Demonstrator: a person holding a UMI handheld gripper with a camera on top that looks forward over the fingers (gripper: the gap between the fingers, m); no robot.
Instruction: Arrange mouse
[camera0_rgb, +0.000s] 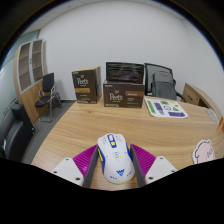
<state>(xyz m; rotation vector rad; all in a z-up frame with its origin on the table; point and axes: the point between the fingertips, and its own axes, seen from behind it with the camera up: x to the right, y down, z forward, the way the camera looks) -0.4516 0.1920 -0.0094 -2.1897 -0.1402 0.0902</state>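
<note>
A white computer mouse (113, 158) with blue and yellow trim sits between my two fingers, its nose pointing away from me. My gripper (114, 161) is shut on it: the magenta pads (88, 162) press against both of its sides. The mouse is held above the near part of a wooden table (110, 122). Its underside is hidden.
Two brown cardboard boxes (87, 87) (125, 96) stand at the table's far edge, with a dark monitor (126, 73) behind them. A white sheet with green print (165, 108) lies at the far right. Black chairs (46, 92) (160, 80) stand beyond the table. A person's hand (206, 150) rests to the right.
</note>
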